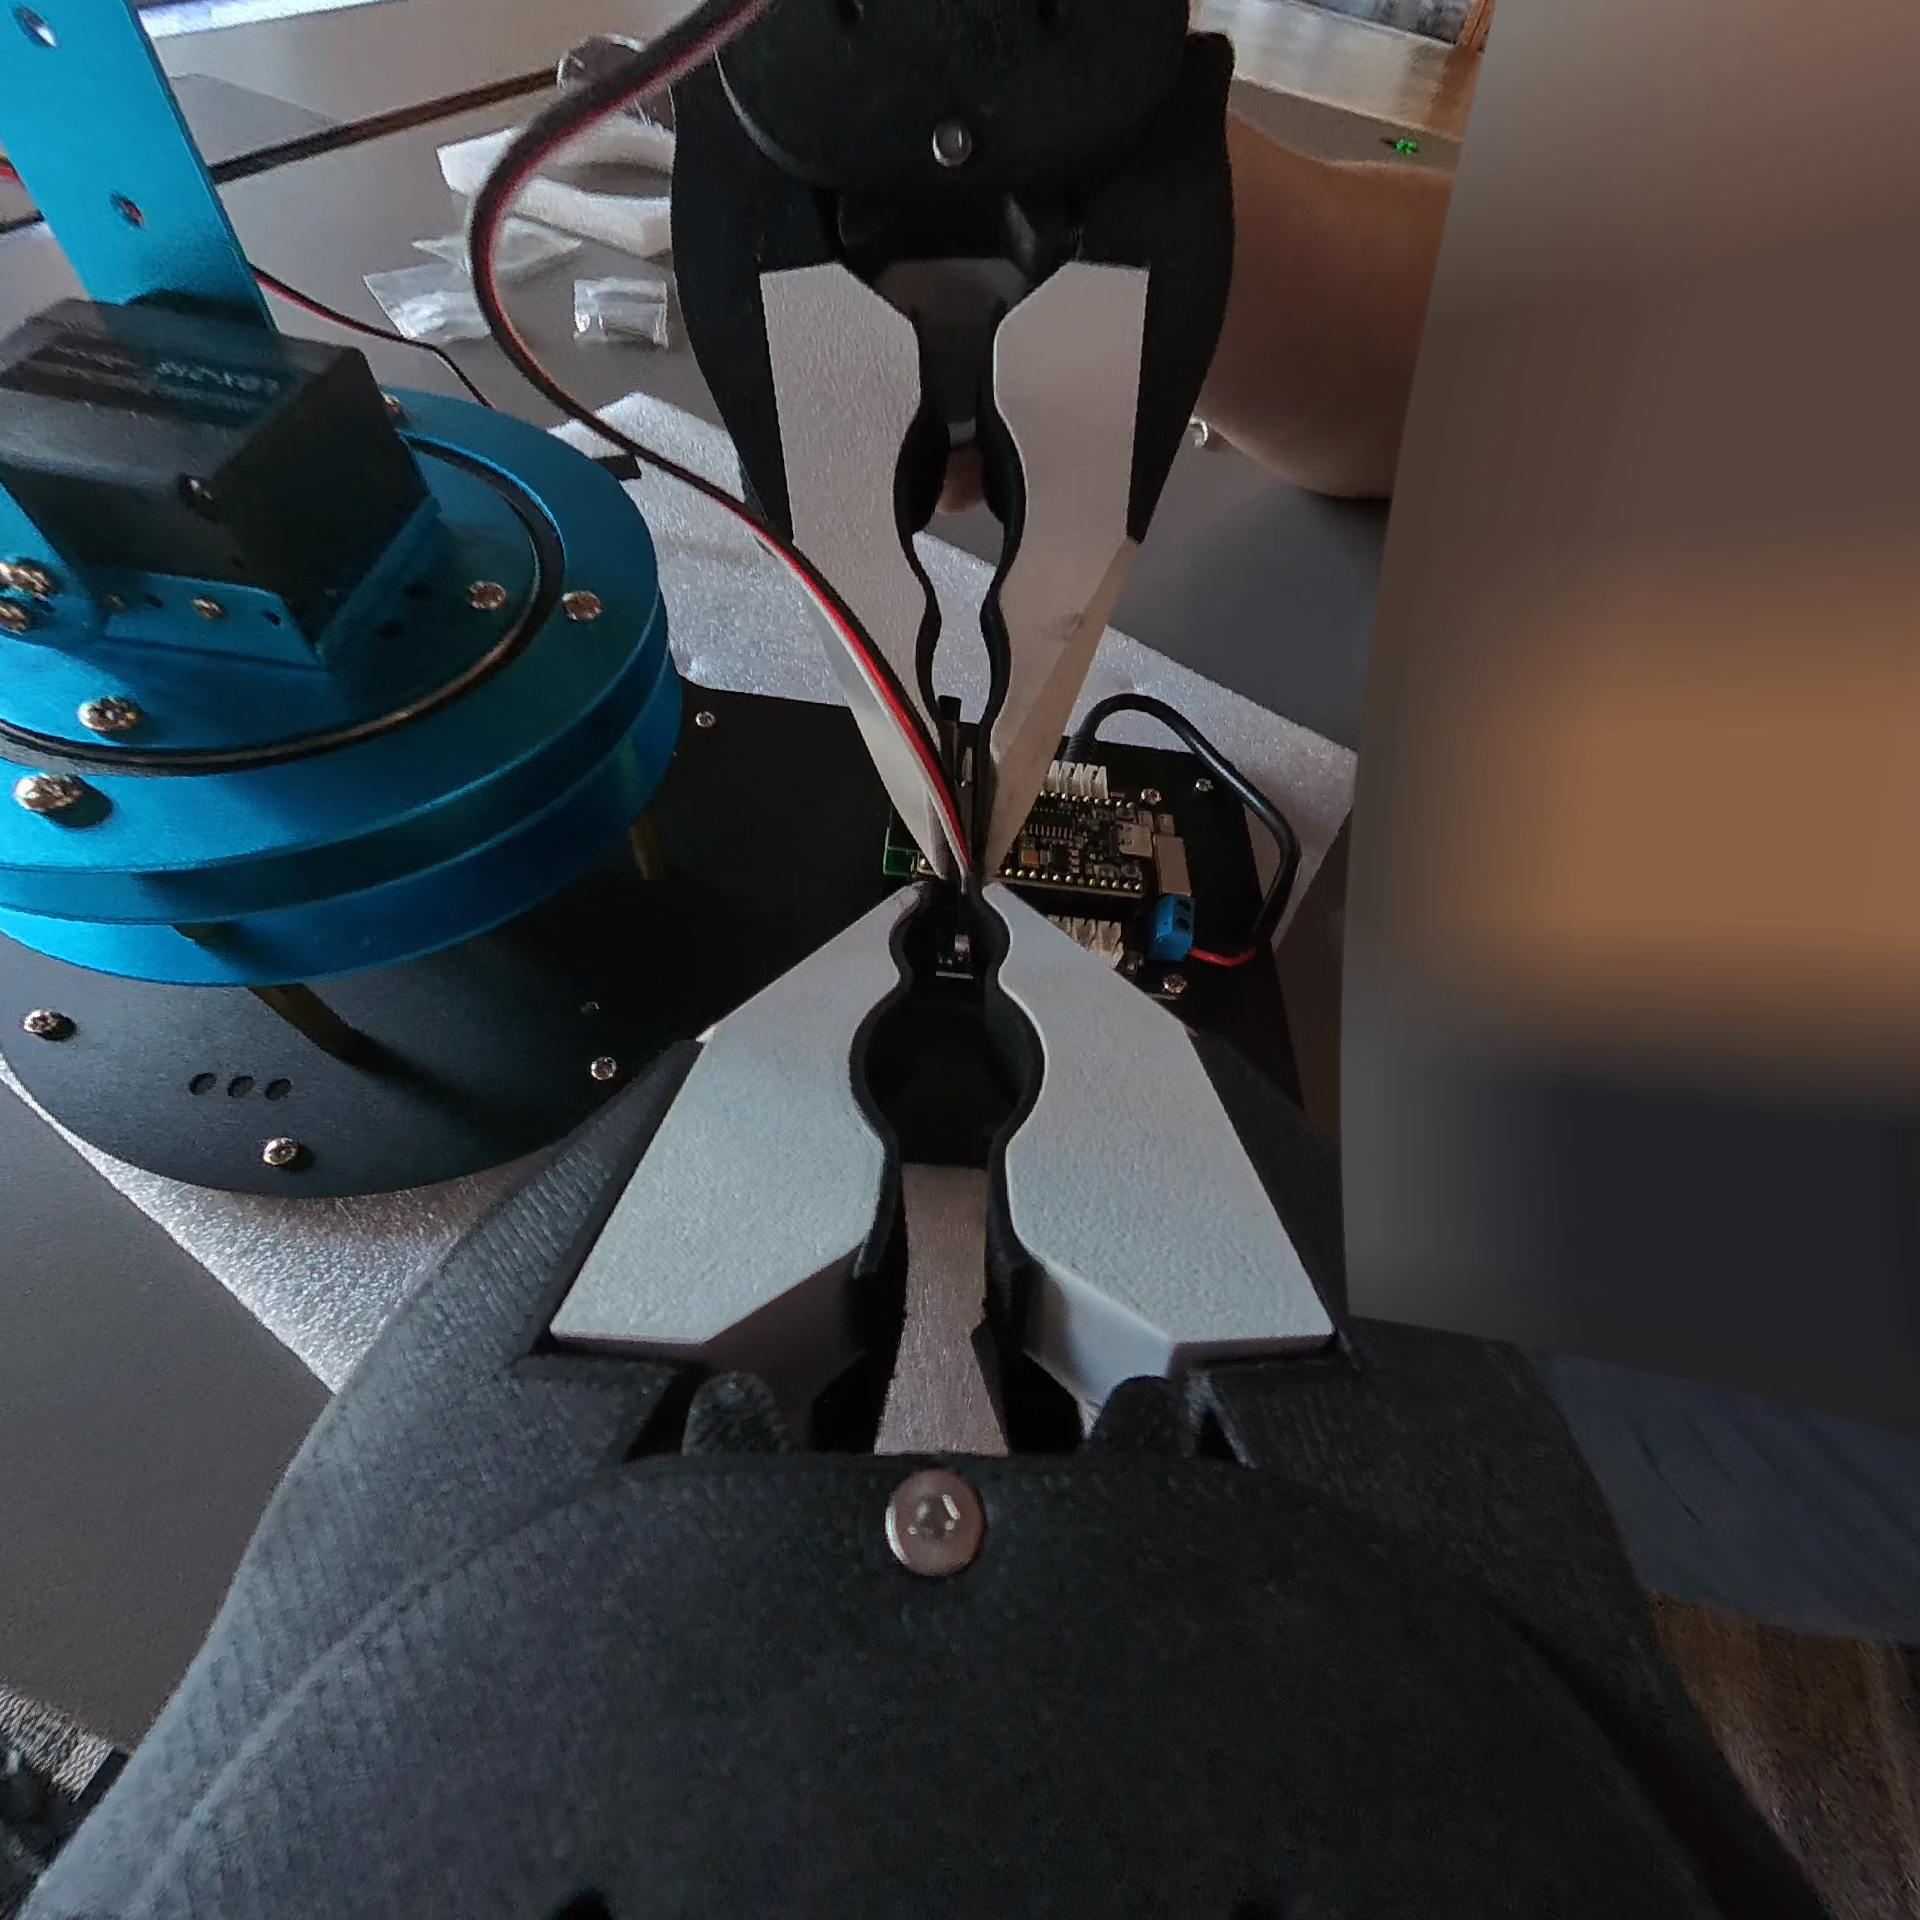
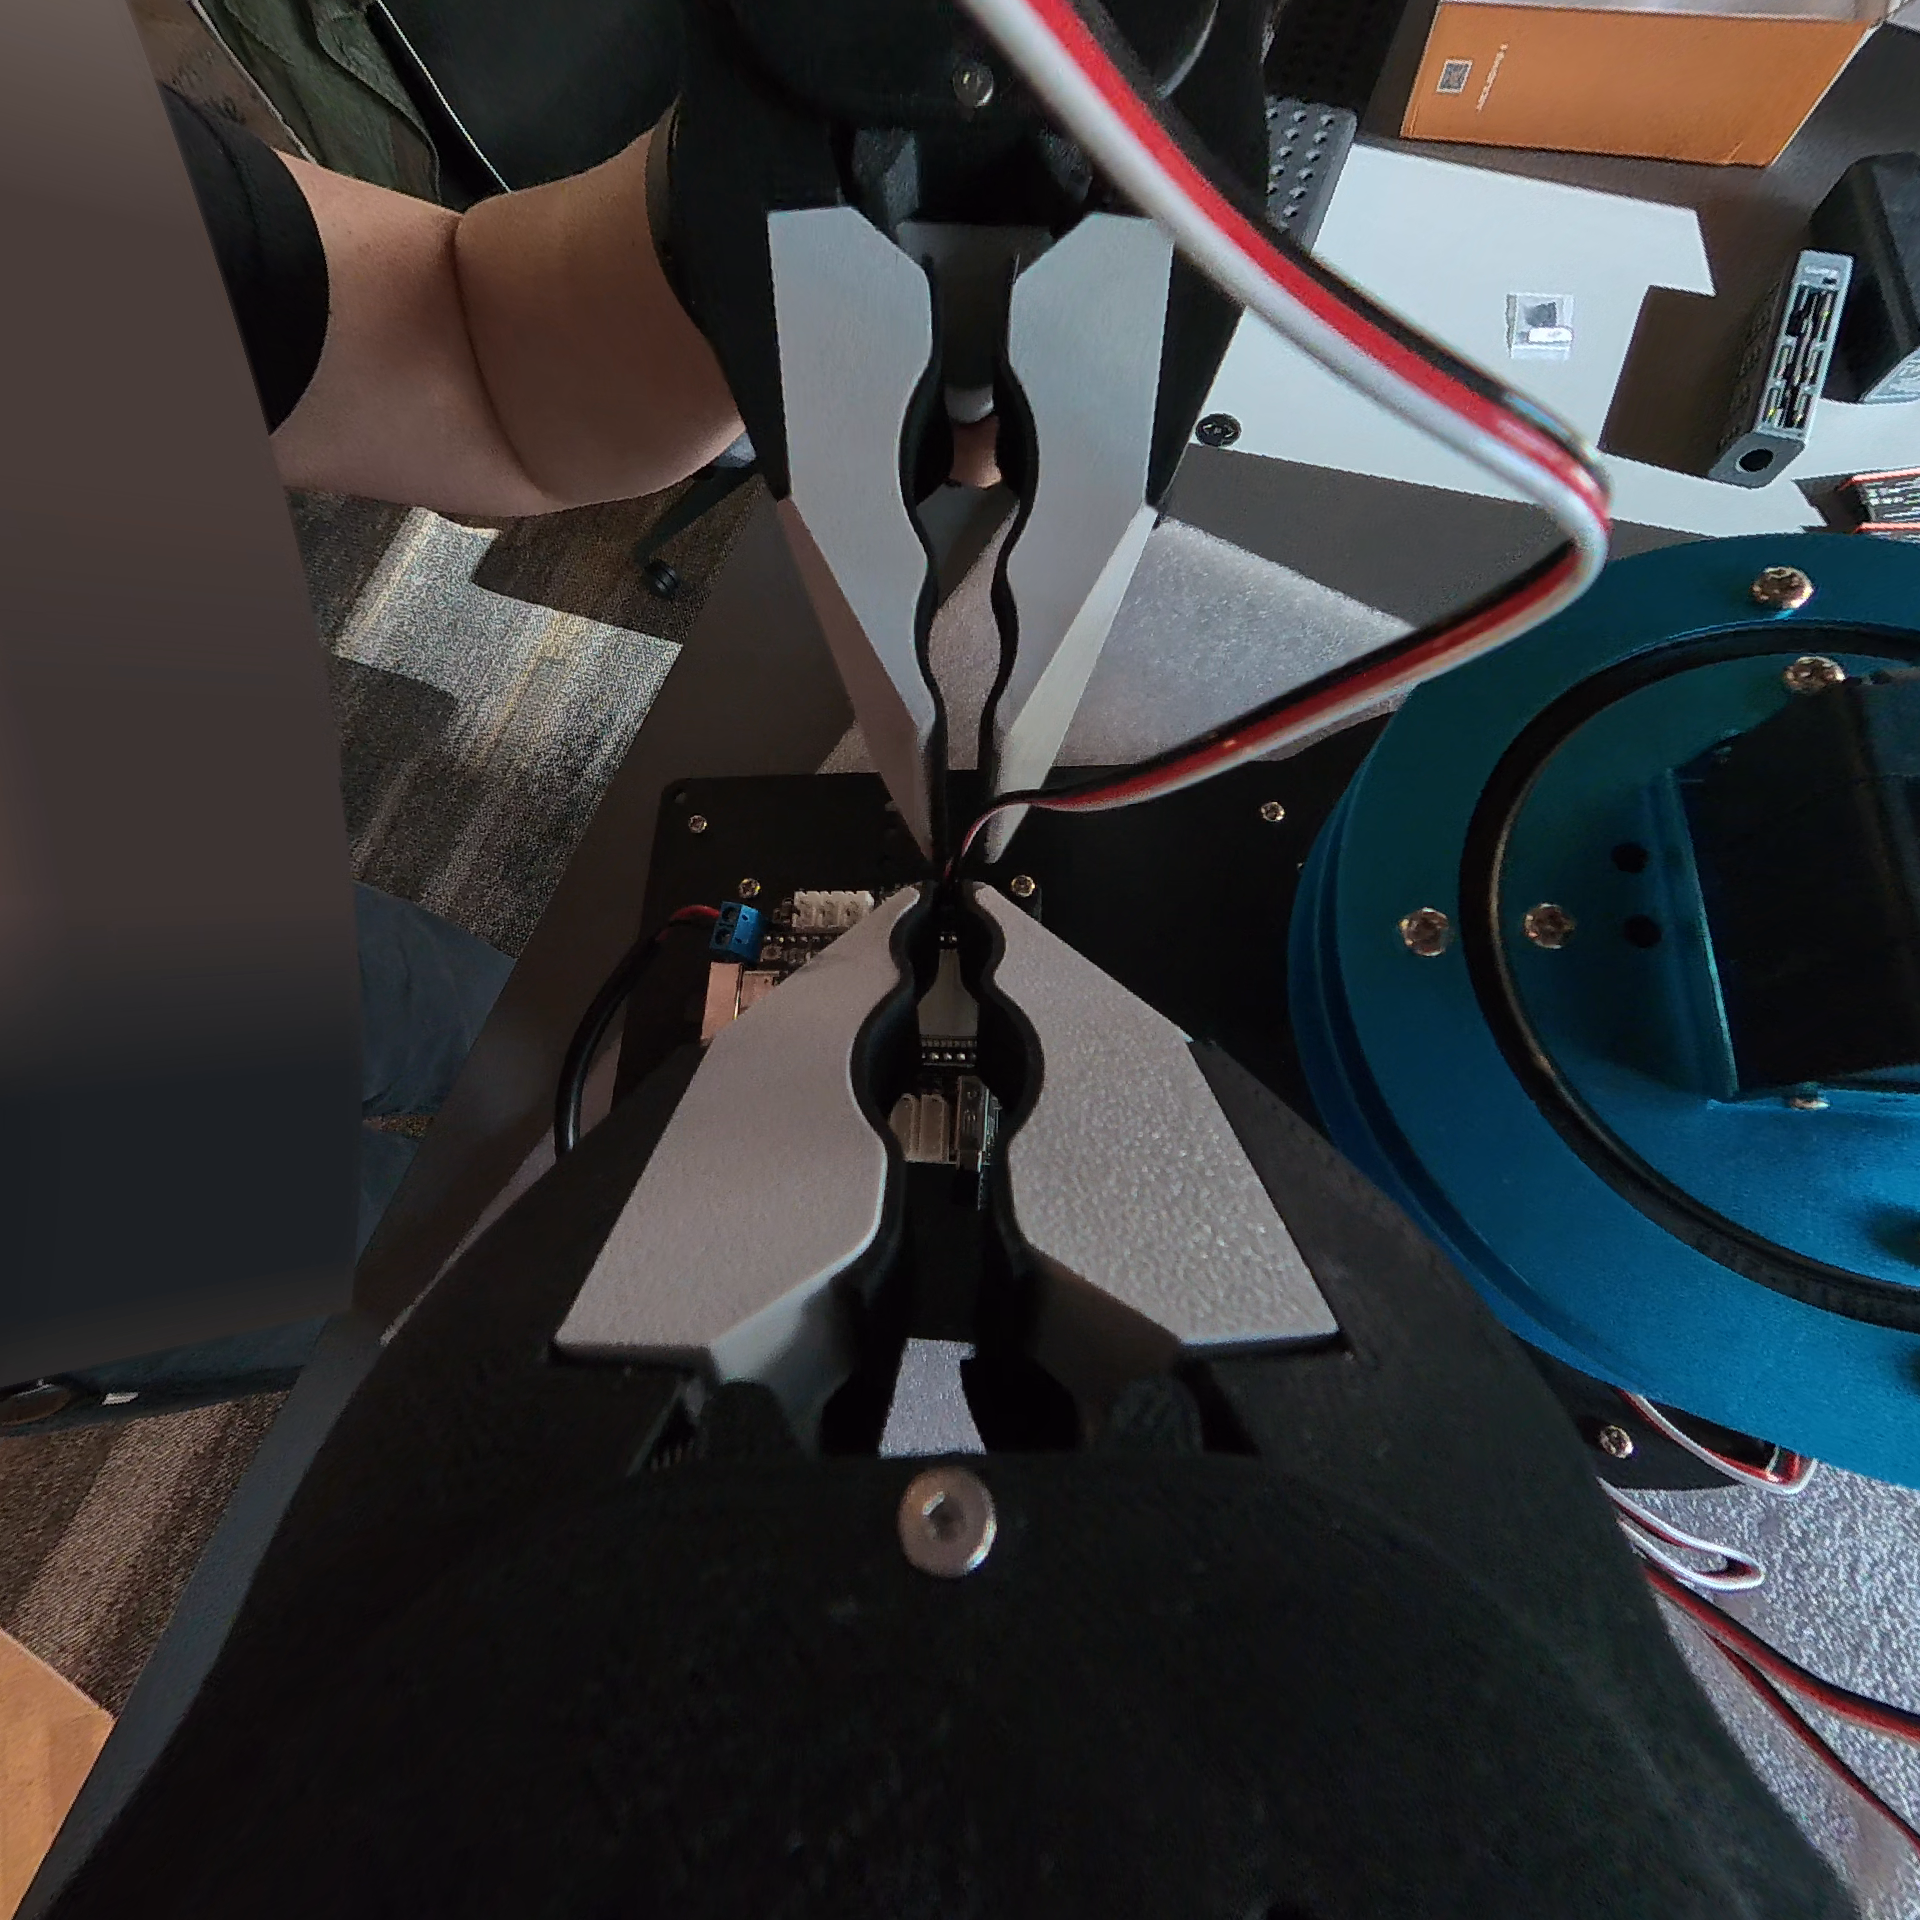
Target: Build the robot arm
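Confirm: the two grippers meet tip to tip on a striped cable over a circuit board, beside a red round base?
The round base is blue, not red; the left wrist view shows it. Left gripper and right gripper do meet on the cable over the circuit board.

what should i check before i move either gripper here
1. Right gripper shut on the cable end: ok.
2. Left gripper shut, tip to tip with the right: ok. What it pinches: cannot tell.
3. Cable end seated in the board: cannot tell, the tips hide it.
4. Cable slack: ok, it hangs in a loose loop.
5. Tips clear of the black lead at the board's edge: ok.
6. Tips clear of the blue base: ok, it stands off to one side.
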Motion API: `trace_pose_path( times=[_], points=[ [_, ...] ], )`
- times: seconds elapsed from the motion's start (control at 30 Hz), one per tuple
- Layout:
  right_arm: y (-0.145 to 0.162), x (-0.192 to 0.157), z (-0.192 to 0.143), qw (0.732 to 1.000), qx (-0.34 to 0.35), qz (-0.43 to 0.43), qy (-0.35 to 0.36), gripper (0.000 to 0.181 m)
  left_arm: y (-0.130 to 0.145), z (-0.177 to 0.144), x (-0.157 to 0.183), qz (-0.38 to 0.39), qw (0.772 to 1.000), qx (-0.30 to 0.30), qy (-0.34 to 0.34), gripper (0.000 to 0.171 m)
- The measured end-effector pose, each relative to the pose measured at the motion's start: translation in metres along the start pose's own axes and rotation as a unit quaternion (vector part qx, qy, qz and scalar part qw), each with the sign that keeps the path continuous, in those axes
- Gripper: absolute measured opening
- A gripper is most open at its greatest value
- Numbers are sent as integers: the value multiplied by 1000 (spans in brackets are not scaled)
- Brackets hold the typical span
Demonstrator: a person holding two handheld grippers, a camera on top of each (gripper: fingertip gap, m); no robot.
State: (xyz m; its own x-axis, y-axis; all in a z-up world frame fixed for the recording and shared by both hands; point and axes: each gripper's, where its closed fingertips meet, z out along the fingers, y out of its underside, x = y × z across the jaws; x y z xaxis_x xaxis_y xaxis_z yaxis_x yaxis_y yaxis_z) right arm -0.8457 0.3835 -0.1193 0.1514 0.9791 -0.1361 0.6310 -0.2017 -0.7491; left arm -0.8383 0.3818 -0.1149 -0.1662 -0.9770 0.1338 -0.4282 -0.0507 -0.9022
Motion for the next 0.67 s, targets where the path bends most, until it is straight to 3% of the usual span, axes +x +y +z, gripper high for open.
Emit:
trace_pose_path(
  times=[0.03, 0.3, 0.67],
  points=[
    [0, 0, 0, 1000, 0, 0, 0, 3, 1, 0, 0, 1, 1000, -2, -1, 3],
    [1, 0, 0, 1000, -3, -2, 2, 3, 1, 2, 2, -8, 1000, -2, 7, 8],
    [1, 0, 0, 1000, -5, -3, 5, 3, -1, 3, 2, -6, 1000, 9, 9, 0]
  ],
)
